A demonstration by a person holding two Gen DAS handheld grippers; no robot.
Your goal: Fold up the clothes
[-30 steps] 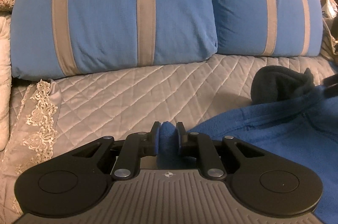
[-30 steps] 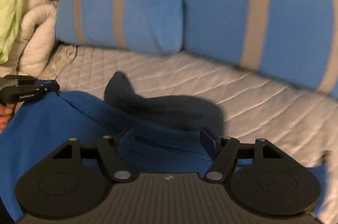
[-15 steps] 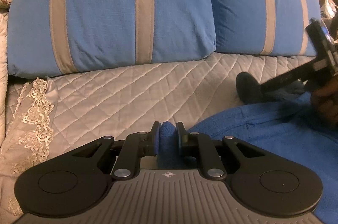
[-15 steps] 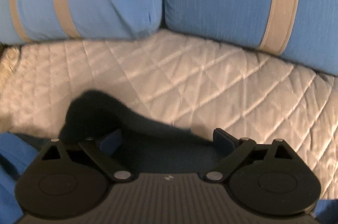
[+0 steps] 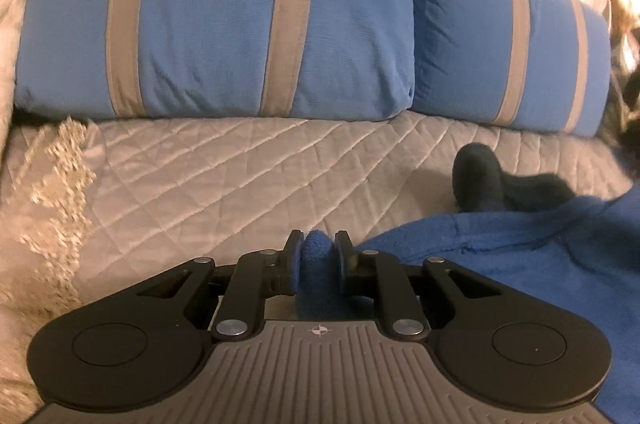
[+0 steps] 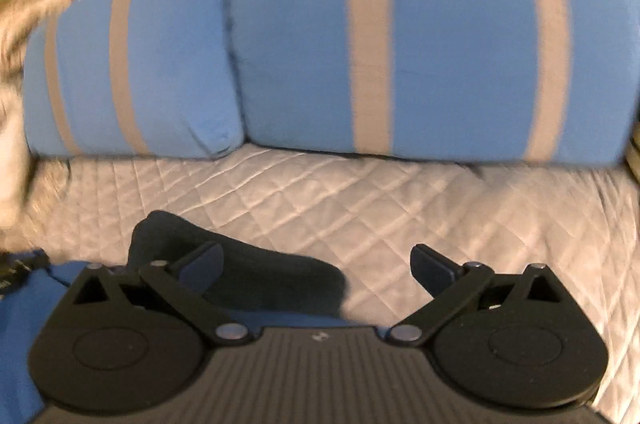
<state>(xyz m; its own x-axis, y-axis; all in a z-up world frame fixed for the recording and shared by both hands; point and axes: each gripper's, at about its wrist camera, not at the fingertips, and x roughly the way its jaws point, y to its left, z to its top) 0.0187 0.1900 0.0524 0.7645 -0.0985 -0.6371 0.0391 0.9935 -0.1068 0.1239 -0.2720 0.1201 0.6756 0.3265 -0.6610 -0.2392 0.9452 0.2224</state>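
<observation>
The blue fleece garment (image 5: 500, 252) lay spread on the quilted grey cover (image 5: 240, 176), its dark collar part (image 5: 492, 184) toward the 2 blue striped cushions (image 5: 224, 20). The left gripper (image 5: 318, 252) pinched a fold of the fleece, its jaws just easing slightly wider. The right gripper (image 6: 316, 264) had just spread fully open above the dark part, gripping nothing.

Both tools look alike. The left gripper (image 5: 317, 244) has matte black linkage arms joined by round silver rivets, with dark blue pads on its fingers (image 5: 291, 264). Behind them sit two black round housings, each with a shallow disc recess, flanking a grey ribbed plate bearing a small crosshair mark. The right gripper (image 6: 316, 264) shows the same parts, slightly blurred.
</observation>
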